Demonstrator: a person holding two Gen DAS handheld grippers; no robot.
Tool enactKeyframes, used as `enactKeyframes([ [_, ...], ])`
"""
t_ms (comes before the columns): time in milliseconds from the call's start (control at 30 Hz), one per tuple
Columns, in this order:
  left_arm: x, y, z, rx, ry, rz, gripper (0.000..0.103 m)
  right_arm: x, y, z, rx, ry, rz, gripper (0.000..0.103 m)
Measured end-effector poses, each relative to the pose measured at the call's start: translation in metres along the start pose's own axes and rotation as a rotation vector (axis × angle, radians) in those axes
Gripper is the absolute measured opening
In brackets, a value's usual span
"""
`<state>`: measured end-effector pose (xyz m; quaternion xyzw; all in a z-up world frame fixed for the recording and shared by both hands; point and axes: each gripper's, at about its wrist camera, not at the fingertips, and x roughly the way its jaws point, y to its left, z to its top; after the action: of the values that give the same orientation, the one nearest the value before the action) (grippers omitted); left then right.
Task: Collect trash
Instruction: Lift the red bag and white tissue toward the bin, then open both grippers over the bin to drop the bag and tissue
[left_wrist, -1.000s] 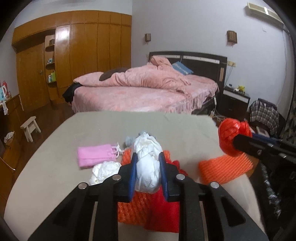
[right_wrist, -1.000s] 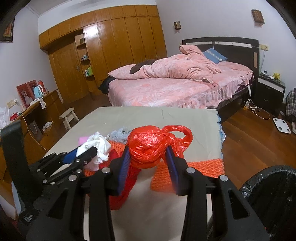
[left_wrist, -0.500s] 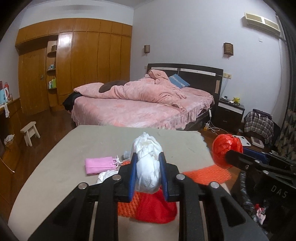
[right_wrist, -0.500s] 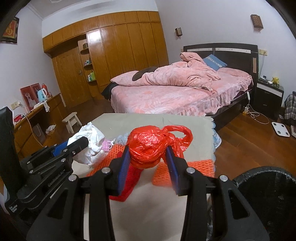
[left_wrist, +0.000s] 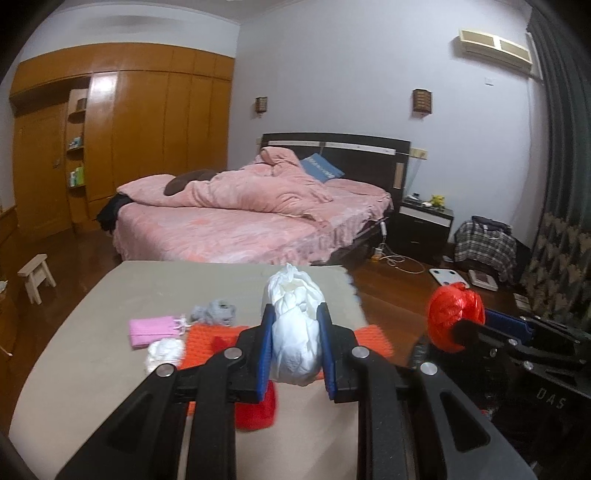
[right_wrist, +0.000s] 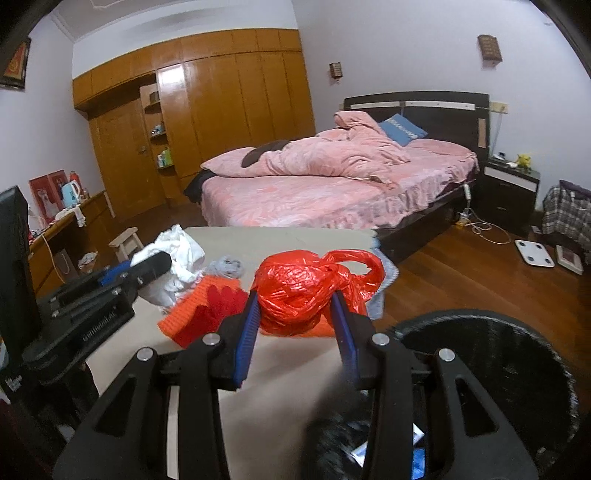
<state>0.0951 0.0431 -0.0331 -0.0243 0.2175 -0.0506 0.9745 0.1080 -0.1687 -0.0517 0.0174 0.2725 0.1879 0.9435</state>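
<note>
My left gripper (left_wrist: 294, 338) is shut on a knotted white plastic bag (left_wrist: 295, 325) and holds it above the beige table (left_wrist: 92, 332). My right gripper (right_wrist: 297, 314) is shut on a crumpled red plastic bag (right_wrist: 299, 286), held near the table's right edge beside a black bin (right_wrist: 491, 365). In the left wrist view the right gripper (left_wrist: 476, 326) and its red bag (left_wrist: 456, 314) show at the right. On the table lie a pink packet (left_wrist: 151, 330), a white wad (left_wrist: 166, 352), a grey wad (left_wrist: 214, 312) and orange foam netting (left_wrist: 210, 341).
A red glove-like piece (right_wrist: 214, 310) lies on the netting (right_wrist: 188, 310). Beyond the table stand a pink bed (left_wrist: 251, 221), a wooden wardrobe (left_wrist: 147, 140) and a small stool (left_wrist: 35, 275). A nightstand (left_wrist: 421, 225), cables and a scale (right_wrist: 535, 253) sit on the wooden floor at the right.
Both grippers have risen and swung to the right with their bags still held. The table trash now sits lower left in the views, and the black bin has come closer under the right gripper.
</note>
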Motion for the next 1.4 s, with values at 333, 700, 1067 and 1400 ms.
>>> enactKeyframes([
  [333,0.006,-0.060,-0.006,0.034,0.025,-0.130,0.023,-0.040,-0.054,-0.026,0.043,0.017,-0.123,0.038],
  [700,0.020,-0.130,-0.020,0.102,0.064,-0.265,0.023,-0.065,-0.113,-0.048,0.129,0.016,-0.246,0.038],
  [1067,0.035,-0.165,-0.034,0.132,0.109,-0.332,0.023,-0.077,-0.144,-0.066,0.182,0.031,-0.319,0.039],
  [1400,0.040,-0.175,-0.040,0.154,0.136,-0.372,0.051,-0.076,-0.157,-0.077,0.204,0.060,-0.362,0.053],
])
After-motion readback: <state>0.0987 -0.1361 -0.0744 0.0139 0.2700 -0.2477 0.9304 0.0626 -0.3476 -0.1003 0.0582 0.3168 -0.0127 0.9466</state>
